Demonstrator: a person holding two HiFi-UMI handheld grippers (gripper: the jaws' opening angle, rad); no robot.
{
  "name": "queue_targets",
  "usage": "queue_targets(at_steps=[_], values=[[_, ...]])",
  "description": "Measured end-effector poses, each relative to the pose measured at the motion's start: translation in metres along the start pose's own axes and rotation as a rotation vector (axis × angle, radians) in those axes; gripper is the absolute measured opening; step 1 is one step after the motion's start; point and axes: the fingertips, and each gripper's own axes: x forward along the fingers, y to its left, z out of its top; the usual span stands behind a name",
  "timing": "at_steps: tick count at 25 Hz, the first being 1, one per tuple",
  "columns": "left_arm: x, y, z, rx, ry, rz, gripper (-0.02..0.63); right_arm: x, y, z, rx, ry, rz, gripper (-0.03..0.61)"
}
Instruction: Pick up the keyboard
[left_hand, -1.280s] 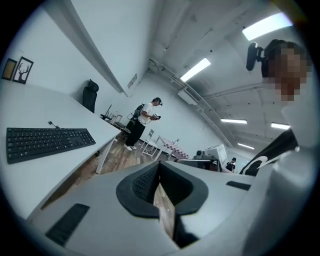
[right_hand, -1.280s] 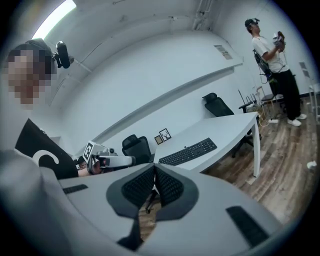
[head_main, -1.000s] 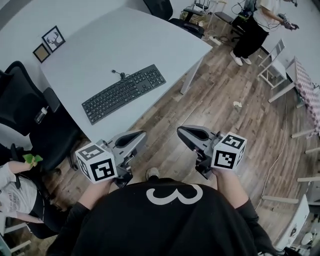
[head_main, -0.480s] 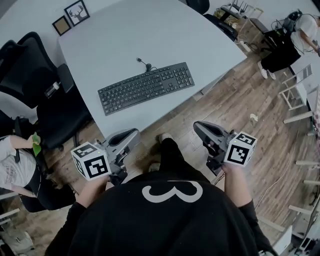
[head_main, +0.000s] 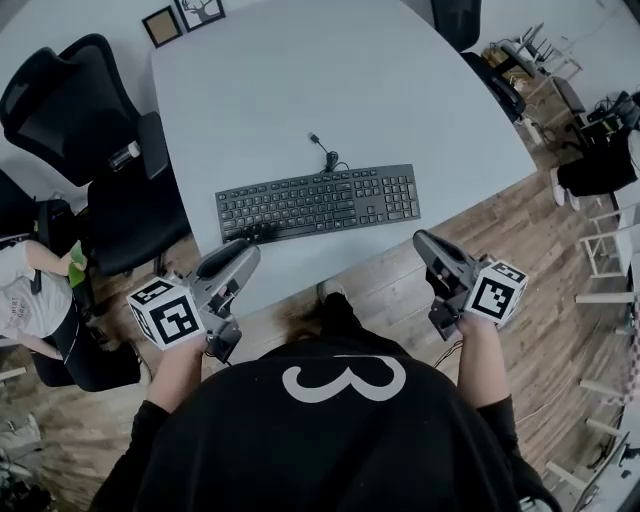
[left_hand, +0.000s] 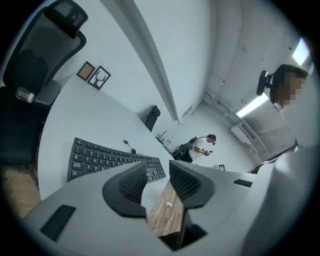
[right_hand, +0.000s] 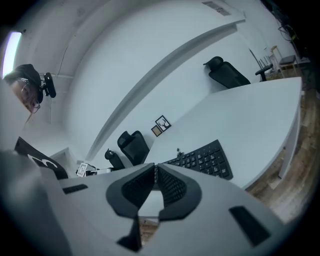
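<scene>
On the white table (head_main: 400, 80), from the head view, the keyboard (head_main: 318, 203) lies flat, the left gripper (head_main: 243, 252) by its near-left corner and the right gripper (head_main: 424, 240) by its near-right corner. From the left gripper view, the jaws have just been opening and stand apart with nothing between them, short of the keyboard. From the right gripper view, the jaws are together and empty, short of the keyboard.

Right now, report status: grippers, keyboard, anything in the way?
Left gripper just opening, nothing between jaws; right gripper shut, empty. Keyboard flat on table, untouched. No obstacle in front.

Left hand-held gripper (left_hand: 157, 169) freshly agape, empty
</scene>
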Motion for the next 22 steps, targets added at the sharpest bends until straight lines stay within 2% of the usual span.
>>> queue_targets(at_steps=[8, 14, 18, 22], values=[[0.007, 0.062, 0.025, -0.042, -0.055, 0.206, 0.234, 0.036, -0.068, 0.03, 0.094, 0.02, -0.013, 0.011], [0.002, 0.112, 0.02, 0.004, 0.0, 0.371, 0.268, 0.052, -0.097, 0.038, 0.1, 0.083, -0.003, 0.017], [0.001, 0.143, 0.008, 0.0, 0.067, 0.46, 0.27, 0.057, -0.114, 0.038, 0.078, 0.128, -0.002, 0.1], [0.004, 0.163, 0.001, -0.026, 0.098, 0.486, 0.27, 0.061, -0.137, 0.029, 0.035, 0.225, -0.045, 0.169]])
